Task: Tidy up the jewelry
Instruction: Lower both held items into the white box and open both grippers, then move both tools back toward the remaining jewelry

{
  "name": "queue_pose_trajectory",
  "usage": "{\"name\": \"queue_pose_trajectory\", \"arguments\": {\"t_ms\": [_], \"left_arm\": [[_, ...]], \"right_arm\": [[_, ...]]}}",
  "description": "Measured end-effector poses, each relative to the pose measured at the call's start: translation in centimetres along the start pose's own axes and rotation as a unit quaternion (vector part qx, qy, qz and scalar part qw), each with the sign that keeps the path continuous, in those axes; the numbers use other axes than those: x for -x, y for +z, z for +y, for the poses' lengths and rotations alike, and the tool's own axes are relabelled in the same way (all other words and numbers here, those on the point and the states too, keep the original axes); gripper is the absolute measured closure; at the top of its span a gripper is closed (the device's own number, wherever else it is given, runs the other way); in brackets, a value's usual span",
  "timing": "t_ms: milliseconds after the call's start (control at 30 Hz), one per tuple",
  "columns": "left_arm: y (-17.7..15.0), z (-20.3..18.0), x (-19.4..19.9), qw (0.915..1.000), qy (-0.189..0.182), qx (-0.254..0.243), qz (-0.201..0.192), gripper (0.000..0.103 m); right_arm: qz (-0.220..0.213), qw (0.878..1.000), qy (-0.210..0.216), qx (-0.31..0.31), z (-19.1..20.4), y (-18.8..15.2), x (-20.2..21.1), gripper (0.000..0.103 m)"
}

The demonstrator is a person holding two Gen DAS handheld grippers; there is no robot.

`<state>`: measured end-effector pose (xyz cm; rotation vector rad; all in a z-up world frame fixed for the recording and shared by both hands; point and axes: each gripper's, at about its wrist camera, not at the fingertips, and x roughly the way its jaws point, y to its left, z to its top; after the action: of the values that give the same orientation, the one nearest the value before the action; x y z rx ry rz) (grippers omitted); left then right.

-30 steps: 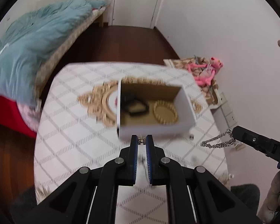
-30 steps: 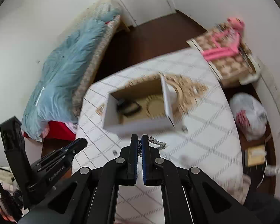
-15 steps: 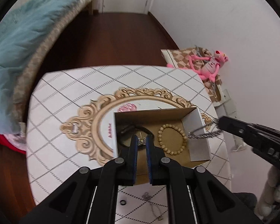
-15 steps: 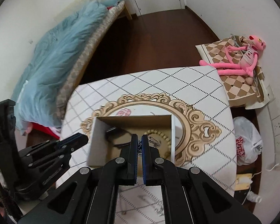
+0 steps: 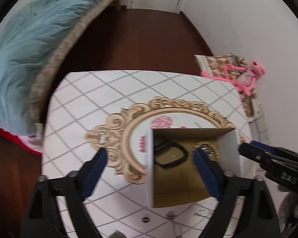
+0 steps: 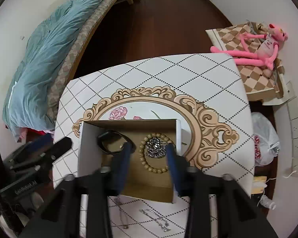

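The silver chain (image 6: 156, 151) lies heaped inside the wooden bead bracelet (image 6: 153, 154) in the open cardboard box (image 6: 129, 125) (white outside), between the wide-spread empty jaws of the right gripper (image 6: 148, 148); left gripper (image 5: 149, 154) likewise wide.

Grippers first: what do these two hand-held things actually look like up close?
Each is matte black plastic, branching like a fork into two angular arms joined by silver screws. The left gripper and the right gripper both carry blue pads lining the jaws. White lettering runs along the side of each body, too blurred to read in full. No cables or sleeves show.
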<state>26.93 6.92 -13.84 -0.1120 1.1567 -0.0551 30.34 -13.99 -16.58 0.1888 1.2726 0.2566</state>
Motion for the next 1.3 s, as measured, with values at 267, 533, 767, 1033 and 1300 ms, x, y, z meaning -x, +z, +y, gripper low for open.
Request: {"name": "queue_pose_trajectory", "arguments": {"t_ms": [267,533,767,1033,1300], "left_arm": [[-2.7,0.8,0.7,0.9964,0.078,-0.004,-0.034,0.0],[-4.9,0.2,1.2,0.9948,0.094,-0.012,-0.036,0.0],[-5.6,-0.7,2.4,0.9943,0.096,-0.015,-0.043,0.0],[-6.5,-1.4,5.8,0.9926,0.096,-0.015,-0.073,0.0],[-7.9,-1.5,9.7,0.9898,0.094,-0.013,-0.106,0.0]], "right_arm": [[-0.013,0.995,-0.085,0.041,1.1,-3.4,-0.2,0.011],[-0.022,0.992,-0.115,0.047,1.8,-5.6,-0.4,0.011],[-0.032,0.991,-0.126,0.045,2.0,-6.5,0.7,0.009],[-0.074,0.986,-0.139,0.05,2.9,-7.9,4.4,0.009],[-0.12,0.983,-0.131,0.051,4.0,-9.8,9.1,0.009]]}}
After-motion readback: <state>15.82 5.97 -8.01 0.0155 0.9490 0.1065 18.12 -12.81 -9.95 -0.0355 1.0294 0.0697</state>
